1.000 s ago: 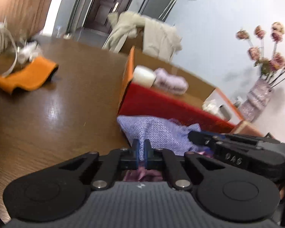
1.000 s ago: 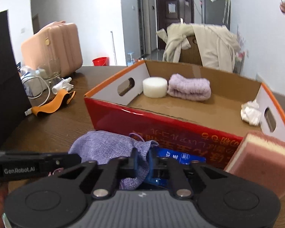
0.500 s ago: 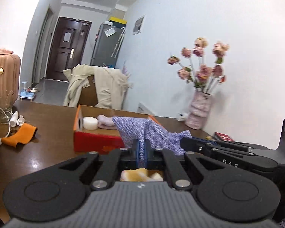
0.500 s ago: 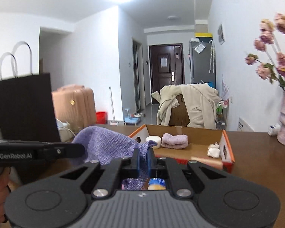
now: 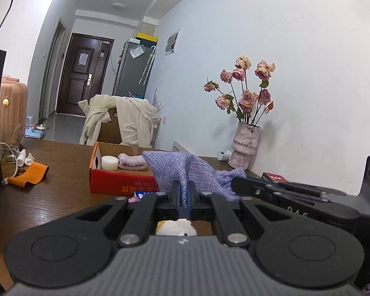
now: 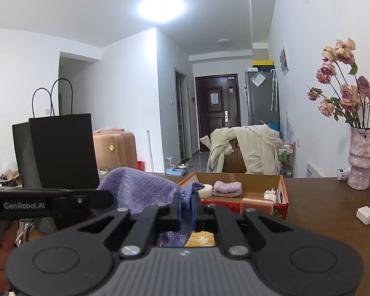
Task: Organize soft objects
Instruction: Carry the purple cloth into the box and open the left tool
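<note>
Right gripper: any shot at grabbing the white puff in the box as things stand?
Probably not. The right gripper is shut on the purple cloth, shared with the left gripper. The white puff lies uncovered in the box, so the path looks free once the cloth is released.

Two grippers: the left gripper (image 5: 184, 197) at 6 o'clock of its own view, the right gripper (image 6: 185, 208) likewise. One purple cloth (image 5: 185, 170) hangs pinched between them. One cardboard box (image 5: 116, 180) stands on one table (image 5: 61, 192); in it lie one white round pad (image 5: 109, 162), one pink rolled towel (image 5: 132, 161), one crumpled tissue (image 6: 269, 193) and one pink sponge (image 6: 256, 203) (leaning at the near wall). One orange cloth (image 5: 28, 174) at 9 o'clock. One vase (image 5: 244, 148) of flowers at 3 o'clock, one black paper bag (image 6: 59, 150), one suitcase (image 6: 114, 149), one white charger (image 6: 365, 213).
</note>
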Tool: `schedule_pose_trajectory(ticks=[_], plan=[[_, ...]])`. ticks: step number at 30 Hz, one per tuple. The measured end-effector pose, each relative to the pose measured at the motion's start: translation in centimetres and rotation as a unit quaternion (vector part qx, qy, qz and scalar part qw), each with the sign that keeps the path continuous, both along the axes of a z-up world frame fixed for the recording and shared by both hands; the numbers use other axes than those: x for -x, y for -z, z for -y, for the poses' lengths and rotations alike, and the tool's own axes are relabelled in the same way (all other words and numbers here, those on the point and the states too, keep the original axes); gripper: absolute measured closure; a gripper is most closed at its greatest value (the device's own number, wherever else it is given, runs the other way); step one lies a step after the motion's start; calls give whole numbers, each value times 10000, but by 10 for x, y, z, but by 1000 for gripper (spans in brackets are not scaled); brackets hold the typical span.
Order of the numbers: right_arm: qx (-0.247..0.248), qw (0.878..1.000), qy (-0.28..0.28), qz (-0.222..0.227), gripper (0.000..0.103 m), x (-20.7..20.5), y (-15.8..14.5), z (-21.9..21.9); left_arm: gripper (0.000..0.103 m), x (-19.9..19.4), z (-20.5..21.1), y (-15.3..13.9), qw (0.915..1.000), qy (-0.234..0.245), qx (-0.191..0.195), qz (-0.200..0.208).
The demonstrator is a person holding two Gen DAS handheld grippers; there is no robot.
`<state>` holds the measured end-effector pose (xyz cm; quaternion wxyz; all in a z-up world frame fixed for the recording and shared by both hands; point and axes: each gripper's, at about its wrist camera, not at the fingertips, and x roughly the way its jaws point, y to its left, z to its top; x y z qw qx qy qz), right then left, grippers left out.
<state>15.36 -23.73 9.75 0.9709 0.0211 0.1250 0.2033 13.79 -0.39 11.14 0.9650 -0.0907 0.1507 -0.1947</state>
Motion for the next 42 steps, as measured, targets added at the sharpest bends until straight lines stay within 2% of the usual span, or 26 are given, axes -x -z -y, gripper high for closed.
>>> schedule_pose_trajectory(ticks=[5,9,13,17,21,26,31,34,35,36,37,40,42], plan=[[67,9999,36,-89,96,-16,5,-6,97,-26,-5,-1,9999,26,62,-80],[78,9999,29,-57,96,-45,1,-10,97,-69,-10,-10,9997,109,189,-129],[-57,9999,-98,-24,96,-99,-14,-11,97,-132,-19,-24,9992,36,321,-243],[-213,9989,-236,-333,96,-173,-23,-14,97,-205,-28,-29,9985,-86,347,-410],[-31,9968,-221,-769,96,-252,-9,-31,97,-277,-35,-7,9963,-160,282,-792],[445,9897,31,-1359,96,-330,36,-65,97,-346,-40,46,9877,-423,84,-1505],[1107,9777,130,-1783,95,-363,88,-93,94,-360,-38,89,9808,-478,-420,-1844],[1054,9692,-76,-2225,90,-373,107,-92,75,-357,-42,96,9795,-502,-375,-1916],[1019,9674,-105,-2315,88,-375,111,-90,61,-354,-44,95,9805,-488,-333,-1873],[985,9651,-105,-2425,87,-377,114,-89,59,-350,-45,94,9812,-482,-334,-1838],[924,9648,-77,-2463,86,-376,115,-87,59,-348,-44,91,9817,-473,-359,-1810],[787,9661,6,-2460,72,-373,117,-82,58,-342,-41,84,9816,-497,-474,-1783],[726,9678,19,-2409,68,-372,111,-79,58,-335,-42,76,9814,-588,-566,-1737]])
